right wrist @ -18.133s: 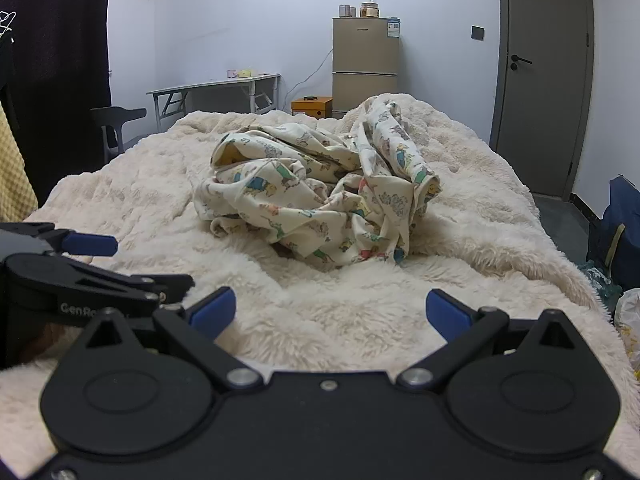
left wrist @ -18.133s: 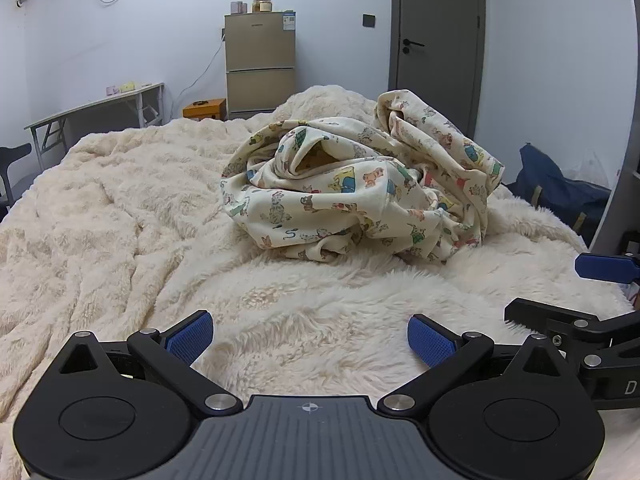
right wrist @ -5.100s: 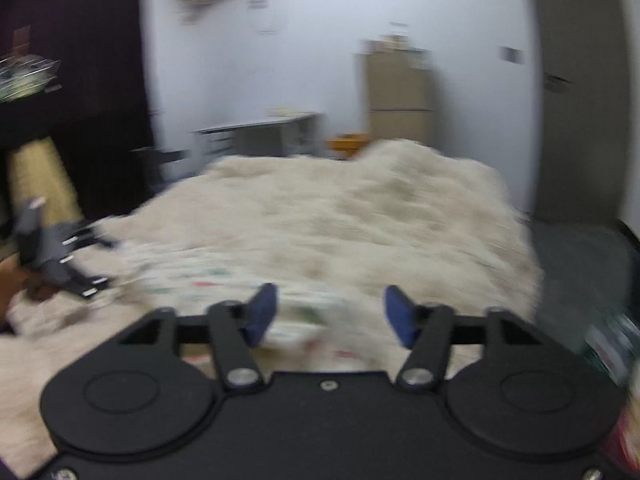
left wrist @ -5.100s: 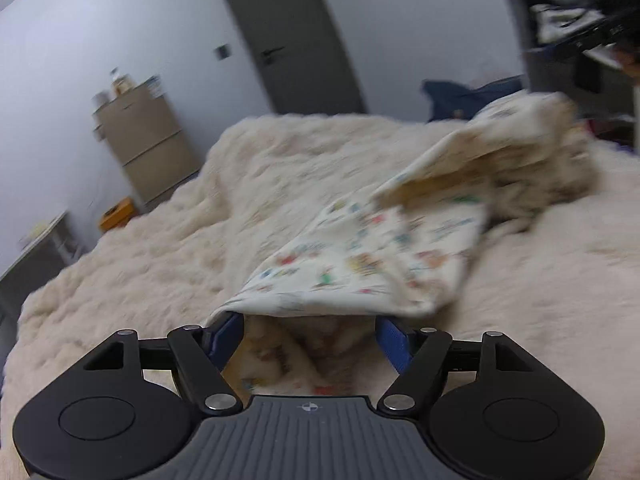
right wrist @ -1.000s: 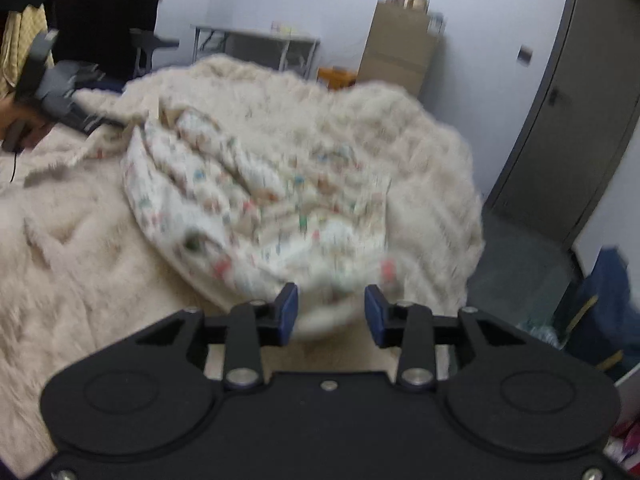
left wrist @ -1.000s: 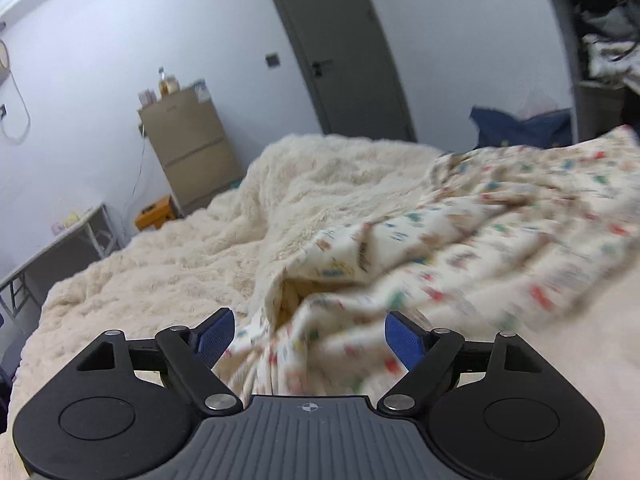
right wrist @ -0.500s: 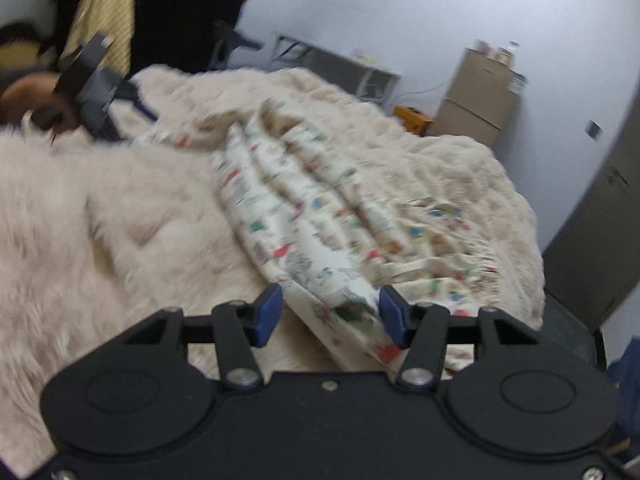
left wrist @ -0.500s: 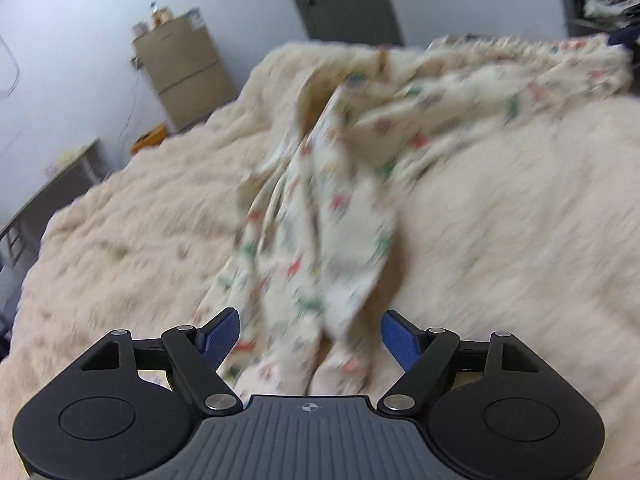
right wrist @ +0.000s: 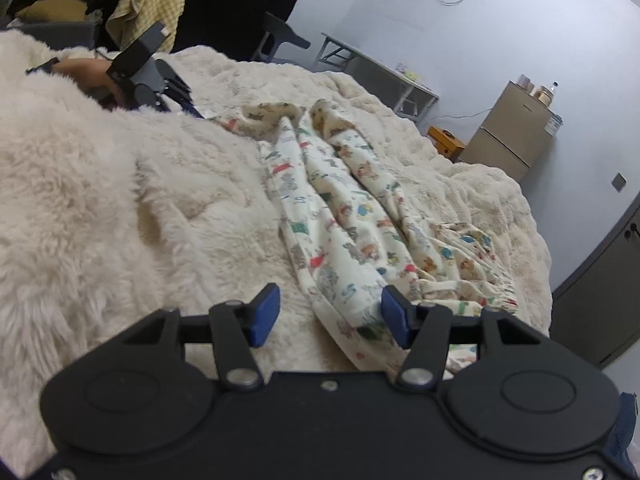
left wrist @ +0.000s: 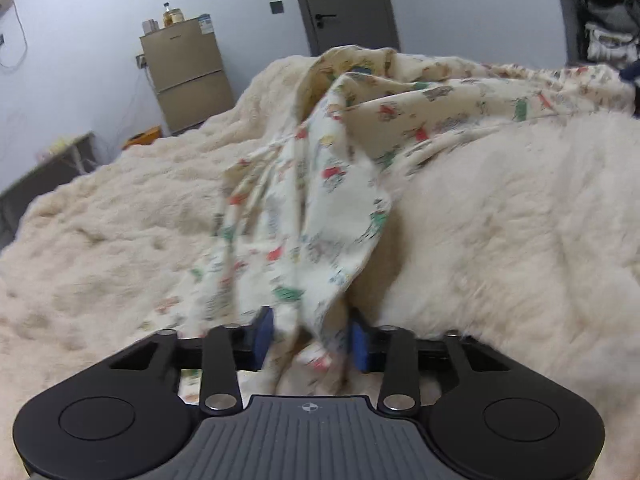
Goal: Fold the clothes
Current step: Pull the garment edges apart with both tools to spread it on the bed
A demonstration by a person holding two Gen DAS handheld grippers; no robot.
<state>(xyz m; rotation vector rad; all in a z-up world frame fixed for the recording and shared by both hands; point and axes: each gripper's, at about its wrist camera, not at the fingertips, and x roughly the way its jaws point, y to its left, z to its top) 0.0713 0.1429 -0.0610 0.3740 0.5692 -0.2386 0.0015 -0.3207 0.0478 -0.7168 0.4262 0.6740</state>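
While the printed garment (right wrist: pixel 340 216) lies stretched in a long rumpled strip across the fluffy blanket (right wrist: pixel 100 200), no fold is made; flattening and folding remain. Left gripper (left wrist: pixel 310 338) pinches the garment's end at 6 o'clock. Right gripper (right wrist: pixel 330 316) stands half-wide, cloth between unpressed pads. No containers present.

We look from low over the fluffy blanket (left wrist: pixel 500 220) in both views, each camera sitting just behind its own gripper and tilted downward. Our left wrist view faces the door (left wrist: pixel 344 4) and the fridge (left wrist: pixel 188 76); our right wrist view is rolled and faces the fridge (right wrist: pixel 516 136) and the folding table (right wrist: pixel 380 68). Both share the printed garment (left wrist: pixel 320 200) (right wrist: pixel 340 216), close up, and the right view also catches the left gripper (right wrist: pixel 188 100) at its far end.
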